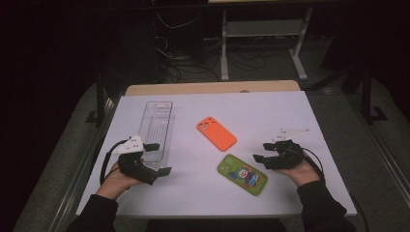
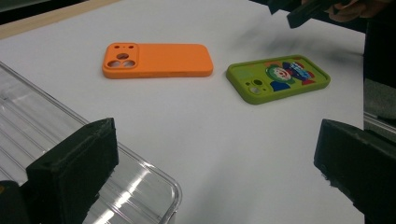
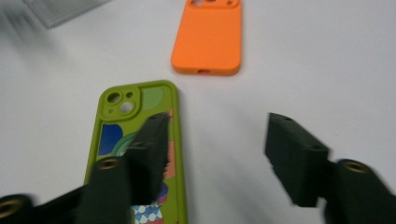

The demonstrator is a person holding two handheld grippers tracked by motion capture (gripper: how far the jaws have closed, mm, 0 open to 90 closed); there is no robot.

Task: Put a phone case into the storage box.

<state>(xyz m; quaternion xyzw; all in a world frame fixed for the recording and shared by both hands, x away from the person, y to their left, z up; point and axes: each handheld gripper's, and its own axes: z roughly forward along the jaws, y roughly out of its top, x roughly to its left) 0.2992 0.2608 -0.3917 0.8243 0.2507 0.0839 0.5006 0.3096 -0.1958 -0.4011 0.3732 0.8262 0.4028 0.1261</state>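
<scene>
An orange phone case (image 1: 216, 133) lies camera-side up at the middle of the white table (image 1: 270, 111). A green phone case (image 1: 242, 174) with a cartoon print lies nearer the front, just right of centre. My right gripper (image 1: 261, 152) hovers open to the right of the green case; one jaw hangs over the green case (image 3: 116, 135) in the right gripper view, with nothing between the jaws and the orange case (image 3: 208, 39) beyond. My left gripper (image 1: 158, 158) is open at the near end of a clear plastic tray (image 1: 156, 126), one jaw over the tray's corner (image 2: 154, 186).
The left gripper view has the orange case (image 2: 156, 60) and the green case (image 2: 278, 78) lying side by side ahead, with the right gripper's jaws at the top right edge. A wooden strip (image 1: 212, 88) runs along the table's far edge; desk legs and cables stand behind.
</scene>
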